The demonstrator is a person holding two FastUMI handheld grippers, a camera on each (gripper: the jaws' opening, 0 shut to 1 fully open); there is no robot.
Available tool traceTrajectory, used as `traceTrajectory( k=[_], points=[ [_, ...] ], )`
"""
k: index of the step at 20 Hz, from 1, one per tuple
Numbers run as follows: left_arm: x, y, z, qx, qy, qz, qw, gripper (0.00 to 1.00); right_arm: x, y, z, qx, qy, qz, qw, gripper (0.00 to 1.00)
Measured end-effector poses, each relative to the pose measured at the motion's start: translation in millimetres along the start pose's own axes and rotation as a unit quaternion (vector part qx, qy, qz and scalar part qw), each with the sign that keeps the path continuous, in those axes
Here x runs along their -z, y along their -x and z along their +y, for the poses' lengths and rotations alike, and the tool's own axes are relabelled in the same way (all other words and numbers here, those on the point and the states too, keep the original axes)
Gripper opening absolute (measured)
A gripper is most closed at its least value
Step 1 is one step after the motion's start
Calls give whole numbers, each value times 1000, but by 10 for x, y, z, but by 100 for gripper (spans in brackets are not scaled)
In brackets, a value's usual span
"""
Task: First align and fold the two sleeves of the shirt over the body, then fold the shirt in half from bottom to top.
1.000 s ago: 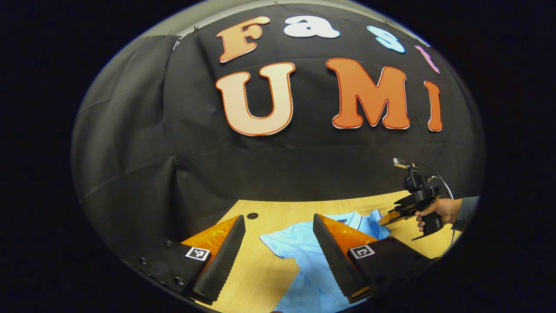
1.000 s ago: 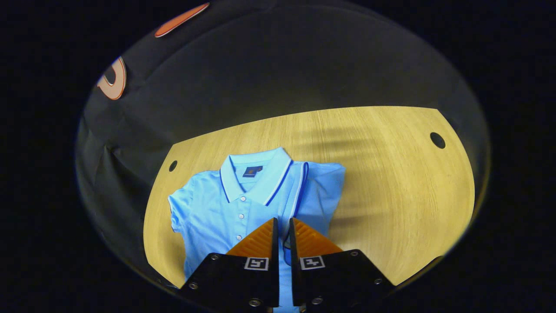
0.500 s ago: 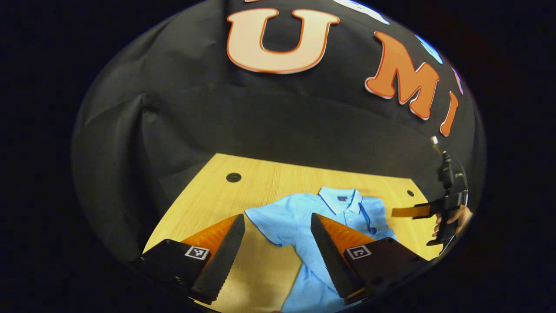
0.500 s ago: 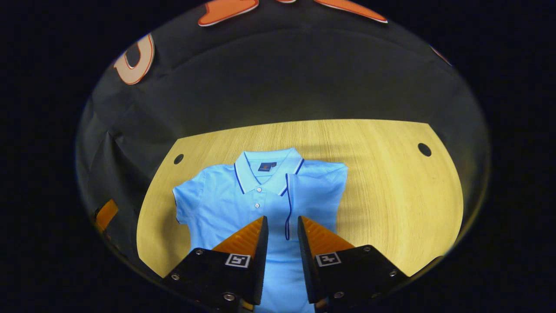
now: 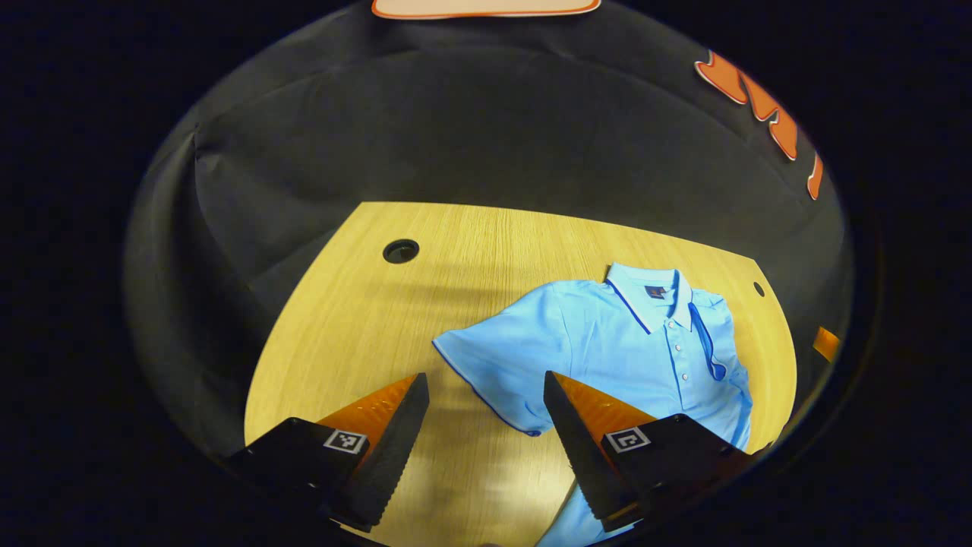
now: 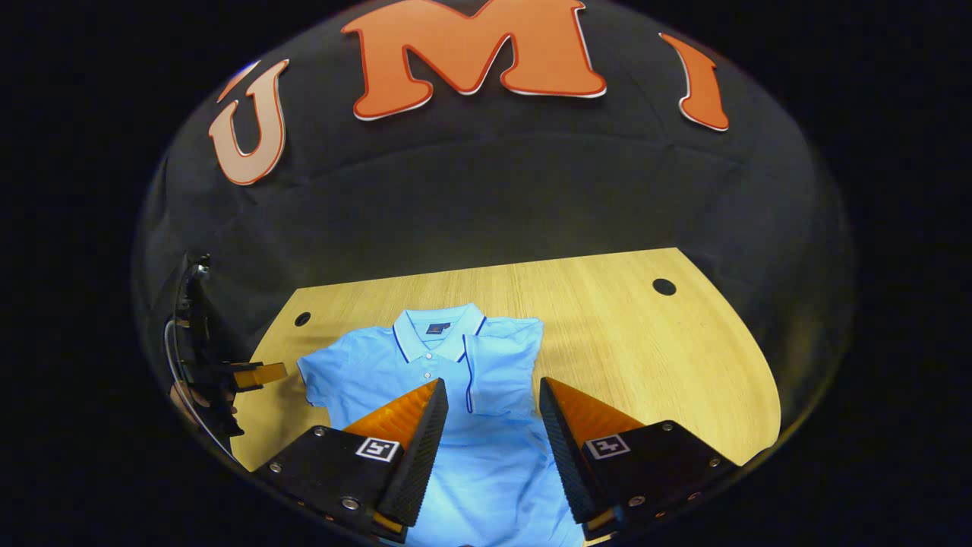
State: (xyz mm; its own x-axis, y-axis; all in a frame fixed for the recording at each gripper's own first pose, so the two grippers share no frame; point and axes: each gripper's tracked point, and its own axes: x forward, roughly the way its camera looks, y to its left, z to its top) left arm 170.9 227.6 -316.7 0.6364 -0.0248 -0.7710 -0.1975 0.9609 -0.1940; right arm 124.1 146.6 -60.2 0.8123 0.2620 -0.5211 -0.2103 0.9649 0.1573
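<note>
Both hand-held grippers wide apart, holding nothing: left hand-held gripper (image 5: 482,399), right hand-held gripper (image 6: 492,399). Shirt (image 6: 456,395) flat on tabletop (image 6: 645,349), right sleeve folded over body, left sleeve (image 5: 493,365) spread out.

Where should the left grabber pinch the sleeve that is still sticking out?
Probably the sleeve at its dark-trimmed hem, near the outer corner. It lies flat and spread on the table, pointing away from the shirt body, so that edge is free. The left gripper, open, could come down from the outer side, one finger sliding under the hem.
</note>
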Motion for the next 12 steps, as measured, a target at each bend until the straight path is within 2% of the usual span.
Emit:
traceTrajectory(
  k=[5, 9, 11, 12],
  points=[
    [195, -434, -13, -11, 11, 67, 998, 99, 142, 383, -187, 34, 16, -12, 999, 77],
    [366, -599, 39, -43, 8, 116, 992, 98, 293, 613, -162, 31, -14, -17, 999, 80],
    [399, -557, 25, -57, 15, 130, 990, 87, 375, 710, -189, 34, -35, -21, 999, 81],
    [388, -648, 20, -56, 17, 126, 990, 84, 404, 740, -219, 38, -40, -22, 998, 81]
  ],
)
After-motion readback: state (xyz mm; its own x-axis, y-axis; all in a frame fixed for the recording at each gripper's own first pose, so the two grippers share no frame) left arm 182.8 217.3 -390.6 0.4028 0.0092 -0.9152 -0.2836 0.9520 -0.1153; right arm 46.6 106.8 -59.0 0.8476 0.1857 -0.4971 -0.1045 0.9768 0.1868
